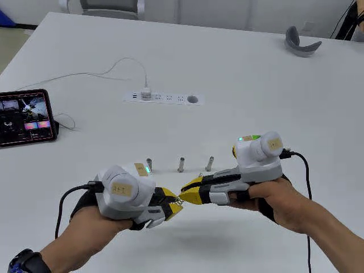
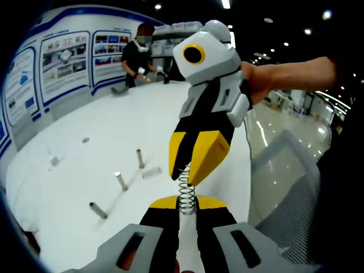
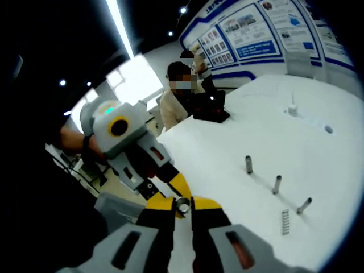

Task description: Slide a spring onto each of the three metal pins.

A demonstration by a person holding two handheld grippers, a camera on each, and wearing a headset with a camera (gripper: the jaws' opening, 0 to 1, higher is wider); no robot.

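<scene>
Holding 1 spring between both tools, above the near part of the white table. Clenched on the spring's lower coils in the left gripper view: left gripper, yellow jaws pressed close around the wire. Clamped on the opposite end: right gripper, set in from the right, its yellow tips nose to nose with the left ones in the head view. Seen end-on in the right gripper view, the round coil sitting between that gripper's own jaws. Spans the short gap from 1 pair of jaws to the other in a roughly straight line, clear of the tabletop. Standing upright just beyond the grippers, in a row running left to right: 3 metal pins, spaced apart, each shaft showing from base to top. Lying flat on the table close by the right-hand pin, on its near side: a second spring, apart from the pin. Just beside the left pin: a small tan label. Farther off, toward the middle of the table: a white power strip with a plug and a thin cable. At the left edge: a tablet with a lit screen. At the far right: a grey curved band.
</scene>
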